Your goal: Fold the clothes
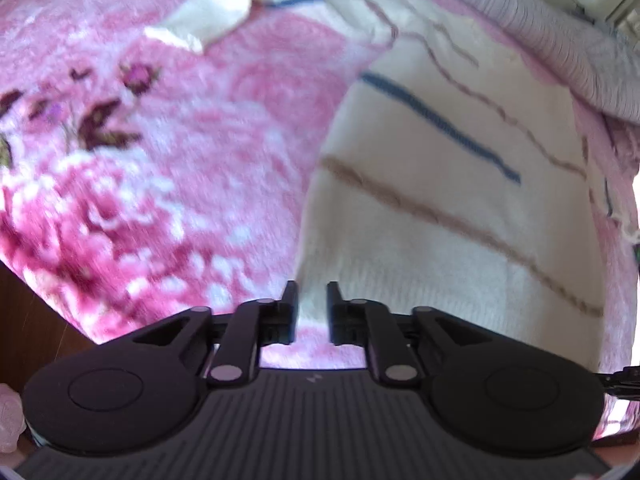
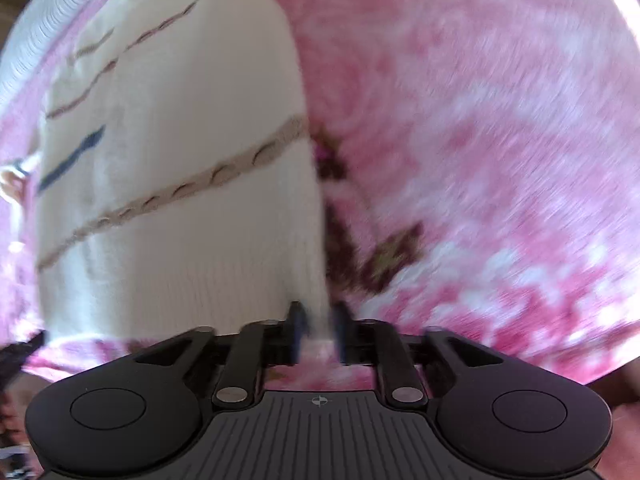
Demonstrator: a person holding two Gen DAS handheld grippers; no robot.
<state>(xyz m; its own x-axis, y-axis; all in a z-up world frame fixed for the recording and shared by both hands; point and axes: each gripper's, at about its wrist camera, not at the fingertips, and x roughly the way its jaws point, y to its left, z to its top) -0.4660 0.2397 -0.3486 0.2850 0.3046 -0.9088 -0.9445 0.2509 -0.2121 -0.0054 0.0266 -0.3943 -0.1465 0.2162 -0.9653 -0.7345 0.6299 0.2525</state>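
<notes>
A plush pink blanket (image 1: 168, 184) with a printed pattern of large magenta flowers and dark leaves covers most of both views; its pile is blurred in the right wrist view (image 2: 480, 160). Along its far edge lies a pale grey ribbed fabric (image 1: 560, 52), bunched into a rounded roll. At the lower left of the left wrist view, a small pale pink translucent object (image 1: 10, 420) sits just beside brown wood (image 1: 36, 320).

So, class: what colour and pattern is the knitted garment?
Cream garment with thin brown and blue stripes, clearest in the left wrist view.
</notes>
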